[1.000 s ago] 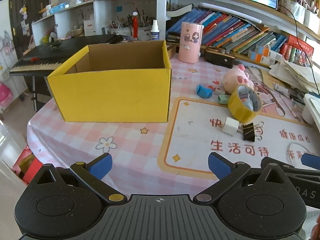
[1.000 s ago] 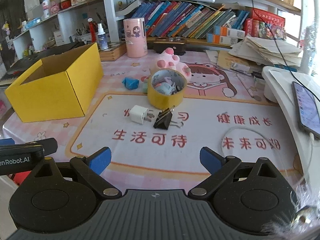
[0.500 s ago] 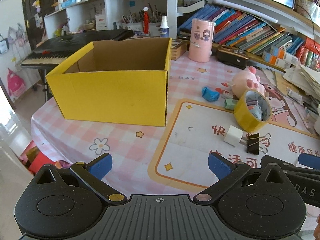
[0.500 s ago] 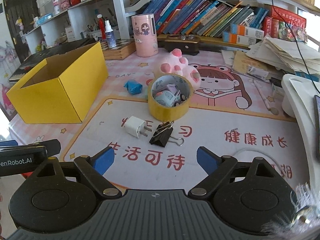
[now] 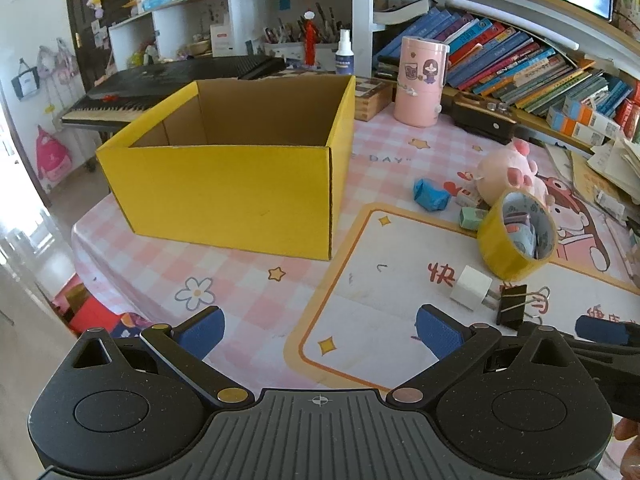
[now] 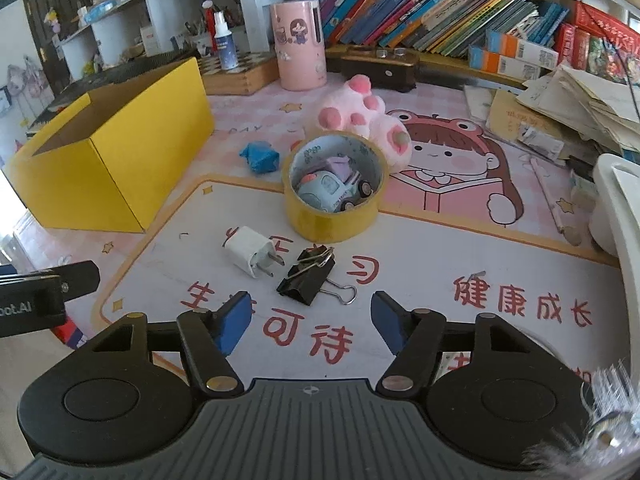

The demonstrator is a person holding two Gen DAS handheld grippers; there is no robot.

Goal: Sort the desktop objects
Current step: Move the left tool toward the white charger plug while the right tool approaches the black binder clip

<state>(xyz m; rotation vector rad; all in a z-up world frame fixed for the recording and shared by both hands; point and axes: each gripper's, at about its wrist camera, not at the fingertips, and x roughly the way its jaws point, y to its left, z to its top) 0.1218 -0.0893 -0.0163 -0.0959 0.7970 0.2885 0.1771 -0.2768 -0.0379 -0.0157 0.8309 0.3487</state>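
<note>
Now the right gripper [image 6: 306,320] is bearing down on the black binder clip [image 6: 307,280], which is lying on the white mat just ahead of the blue fingertips [image 6: 234,318], one wire handle sticking out toward the right. Its jaws have just been closing in, yet nothing is sitting between them: they are parted and gripping nothing. The white plug adapter [image 6: 250,256] is lying right beside the clip, prongs pointing at it, close to touching. Behind them the yellow tape roll [image 6: 334,222] is standing on the mat with a small toy car [image 6: 334,192] tucked inside its ring, the pink plush [image 6: 362,114] leaning behind it and a crumpled blue wrapper [image 6: 260,156] lying off to the left.

The left gripper [image 5: 320,336] is hovering over the checked tablecloth, jaws spread wide and holding nothing, facing the yellow cardboard box [image 5: 232,200], whose floor, as far as it shows, looks bare.

Here is the worry, as I judge it: clip and adapter are lying so close that a narrowed approach could clip the adapter's prongs and knock it aside, or pinch both at once. The clip's wire handle is springy and loose too, so a grab on the wire rather than the body could let it swing or slip on the way to the box.
</note>
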